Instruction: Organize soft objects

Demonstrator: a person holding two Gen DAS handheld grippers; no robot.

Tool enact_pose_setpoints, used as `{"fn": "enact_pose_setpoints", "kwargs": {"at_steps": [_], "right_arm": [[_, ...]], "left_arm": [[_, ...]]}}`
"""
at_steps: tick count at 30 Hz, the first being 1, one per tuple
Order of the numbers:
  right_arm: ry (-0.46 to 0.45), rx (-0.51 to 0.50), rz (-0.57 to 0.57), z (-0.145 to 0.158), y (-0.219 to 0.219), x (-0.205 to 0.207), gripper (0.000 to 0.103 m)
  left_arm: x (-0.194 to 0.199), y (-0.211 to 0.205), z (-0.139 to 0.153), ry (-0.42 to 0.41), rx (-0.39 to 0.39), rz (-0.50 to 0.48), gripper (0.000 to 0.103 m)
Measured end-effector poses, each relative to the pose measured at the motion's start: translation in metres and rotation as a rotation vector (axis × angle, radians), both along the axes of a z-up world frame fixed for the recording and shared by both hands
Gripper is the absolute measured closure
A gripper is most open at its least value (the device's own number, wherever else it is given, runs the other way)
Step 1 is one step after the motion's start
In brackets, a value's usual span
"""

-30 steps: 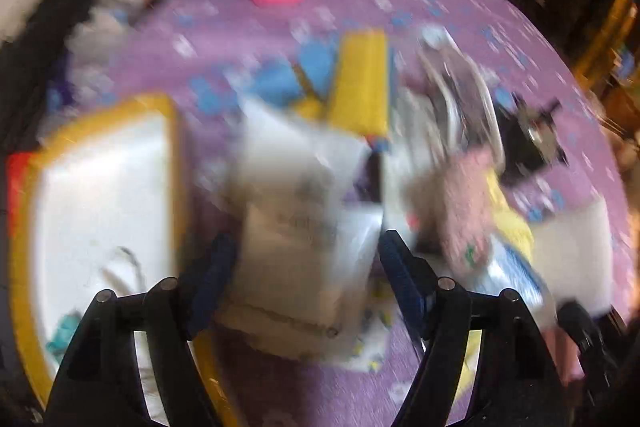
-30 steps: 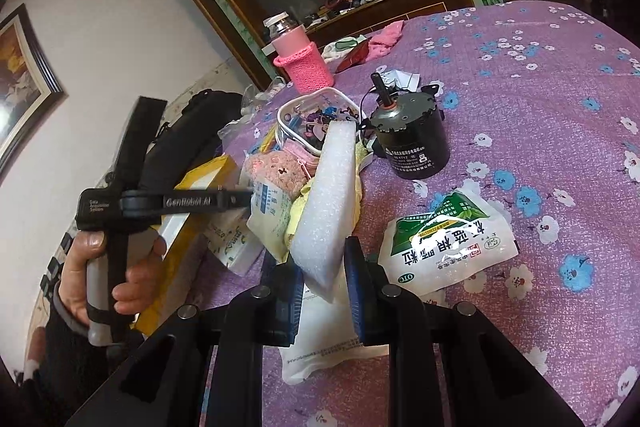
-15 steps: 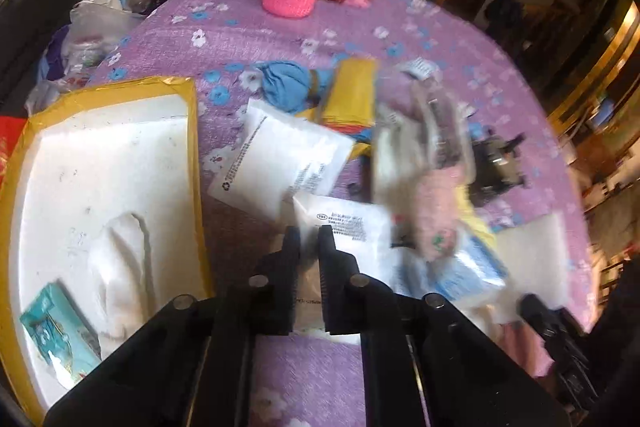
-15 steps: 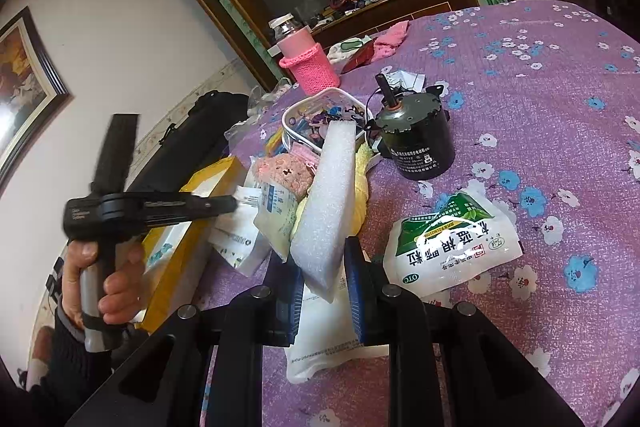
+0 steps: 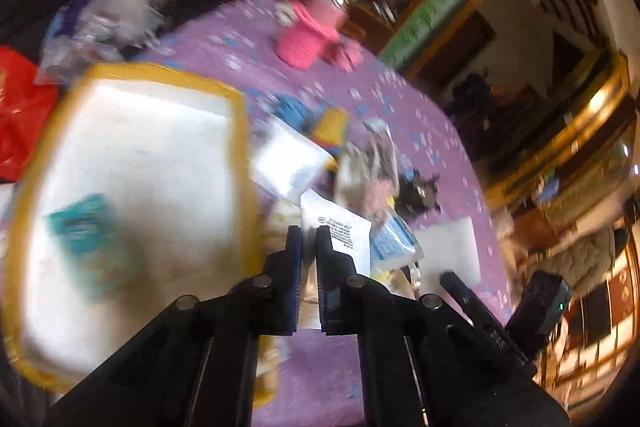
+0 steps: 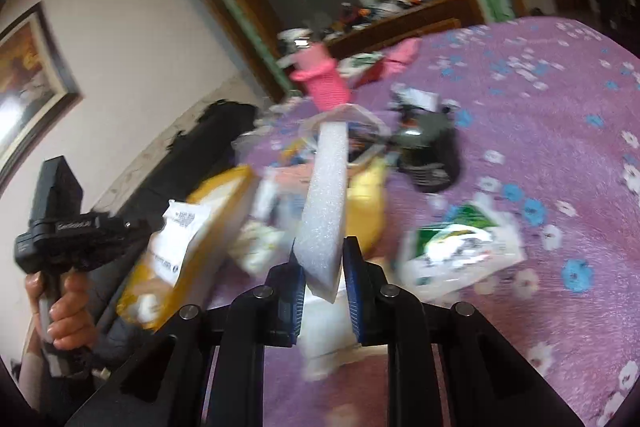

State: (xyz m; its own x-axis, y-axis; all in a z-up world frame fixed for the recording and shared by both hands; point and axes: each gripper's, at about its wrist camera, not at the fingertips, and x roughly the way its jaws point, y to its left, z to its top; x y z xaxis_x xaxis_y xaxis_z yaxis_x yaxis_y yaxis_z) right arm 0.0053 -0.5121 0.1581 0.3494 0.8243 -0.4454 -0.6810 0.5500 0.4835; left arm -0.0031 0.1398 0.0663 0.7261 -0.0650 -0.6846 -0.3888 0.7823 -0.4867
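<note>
My left gripper (image 5: 309, 247) is shut on a white printed packet (image 5: 340, 231) and holds it above the purple flowered tablecloth, just right of the yellow-rimmed white box (image 5: 132, 163). A teal packet (image 5: 86, 231) lies in that box. My right gripper (image 6: 323, 267) is shut on a long white foam block (image 6: 325, 203) that stands up between its fingers. The left gripper with its white packet (image 6: 182, 239) also shows at the left of the right wrist view, beside the yellow box (image 6: 216, 203).
A heap of packets, a pink fuzzy thing (image 5: 378, 187) and a yellow cloth (image 6: 366, 203) lies mid-table. A black motor (image 6: 430, 155), a green-white packet (image 6: 460, 247) and a pink knit-covered bottle (image 6: 320, 79) stand around. A red bag (image 5: 20, 107) is at the left edge.
My left gripper closed on the white packet, lifted it and swung toward the yellow-rimmed box. My right gripper has lifted slightly with the foam block still in it.
</note>
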Motion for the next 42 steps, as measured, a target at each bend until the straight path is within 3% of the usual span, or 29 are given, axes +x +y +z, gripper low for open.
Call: {"fn": "enact_pose_setpoints", "kwargs": {"at_steps": [3,9,15,21,22,24,26,28,30,32,35,42], "right_arm": [[-0.063,0.017,0.071,0.026,0.017,-0.025,0.087],[-0.034,0.042,0.266,0.055,0.092,-0.037,0.088],[0.087,-0.038,0.363,0.042,0.186,-0.016,0.088],[0.114,-0.16,0.373,0.027,0.262,-0.011,0.086],[0.125,-0.18,0.368,0.024,0.27,-0.01,0.084],[0.135,-0.194,0.359,0.021,0.275,-0.01,0.06],[0.132,-0.164,0.339,0.027,0.267,-0.011,0.044],[0.124,-0.137,0.351,0.037,0.257,-0.016,0.042],[0.093,-0.115,0.363,0.045,0.241,-0.022,0.039],[0.051,-0.102,0.356,0.047,0.22,-0.028,0.035],[-0.003,-0.073,0.348,0.042,0.173,-0.039,0.031],[0.036,-0.043,0.209,0.011,0.071,-0.028,0.024]], "left_arm": [[-0.04,0.022,0.014,-0.045,0.023,0.091,0.099],[-0.075,0.066,0.011,-0.049,0.032,0.211,0.099],[-0.073,0.107,-0.008,-0.029,0.013,0.292,0.099],[-0.049,0.13,-0.026,0.039,0.063,0.308,0.097],[-0.046,0.132,-0.029,0.061,0.08,0.32,0.097],[-0.042,0.131,-0.036,0.093,0.11,0.341,0.09],[-0.041,0.129,-0.041,0.122,0.117,0.331,0.084],[-0.044,0.123,-0.039,0.117,0.104,0.31,0.077],[-0.05,0.111,-0.03,0.086,0.119,0.315,0.056],[-0.056,0.093,-0.019,0.052,0.156,0.34,0.045],[-0.069,0.059,0.0,-0.022,0.212,0.326,0.043],[-0.043,-0.022,0.008,-0.056,0.15,0.119,0.043]]}}
